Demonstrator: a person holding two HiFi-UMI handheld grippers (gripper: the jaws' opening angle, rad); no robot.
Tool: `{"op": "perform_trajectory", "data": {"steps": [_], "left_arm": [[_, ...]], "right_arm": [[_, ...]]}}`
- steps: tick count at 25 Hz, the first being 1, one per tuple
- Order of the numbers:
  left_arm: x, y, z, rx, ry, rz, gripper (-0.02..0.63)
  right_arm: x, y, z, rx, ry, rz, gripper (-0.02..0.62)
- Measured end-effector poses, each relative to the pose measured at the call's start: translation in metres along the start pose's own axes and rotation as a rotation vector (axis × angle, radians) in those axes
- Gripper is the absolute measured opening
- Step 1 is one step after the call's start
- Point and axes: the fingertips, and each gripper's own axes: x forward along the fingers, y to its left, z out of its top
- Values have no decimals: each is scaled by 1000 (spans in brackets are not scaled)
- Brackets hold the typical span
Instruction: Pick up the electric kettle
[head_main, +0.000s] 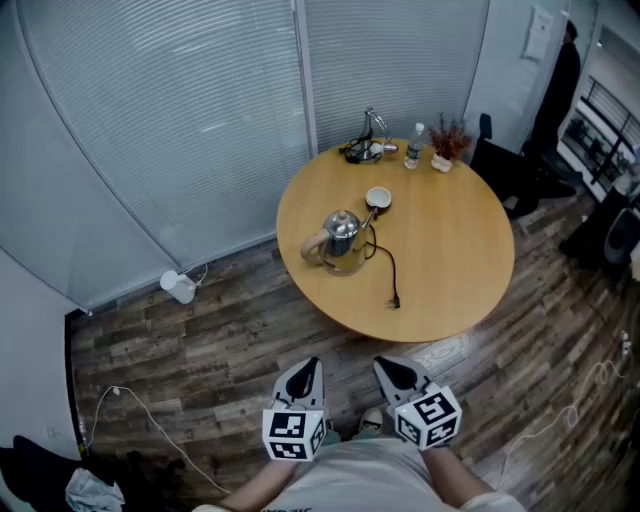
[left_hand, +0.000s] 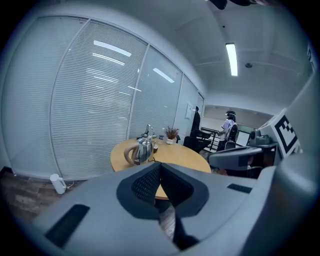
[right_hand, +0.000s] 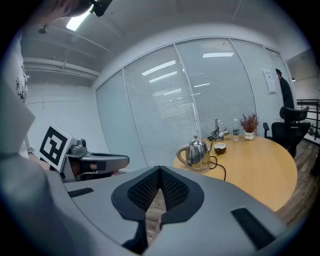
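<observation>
A steel electric kettle (head_main: 341, 239) with a tan handle stands on its base on the left part of the round wooden table (head_main: 450, 270). Its black cord (head_main: 386, 265) trails toward the front edge and ends in a loose plug. My left gripper (head_main: 304, 378) and right gripper (head_main: 394, 373) are held side by side near my body, well short of the table, both shut and holding nothing. The kettle (left_hand: 142, 150) appears far ahead in the left gripper view, beyond the closed left gripper (left_hand: 160, 169). It appears again as the kettle (right_hand: 196, 153) in the right gripper view, past the closed right gripper (right_hand: 160, 172).
A small bowl (head_main: 378, 198) sits just behind the kettle. A water bottle (head_main: 414, 147), a potted dried plant (head_main: 447, 144) and a desk lamp with cables (head_main: 367, 142) line the table's far edge. A white device (head_main: 180, 287) lies on the floor by the glass wall. Black chairs (head_main: 505, 165) stand at right.
</observation>
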Motion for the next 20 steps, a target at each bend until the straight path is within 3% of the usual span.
{"op": "perform_trajectory", "data": {"steps": [13, 20], "left_arm": [[-3, 13, -2, -4, 9, -21, 3], [-10, 32, -1, 3, 11, -62, 3]], "right_arm": [[9, 13, 0, -2, 12, -7, 31], [19, 31, 10, 22, -49, -29, 32]]}}
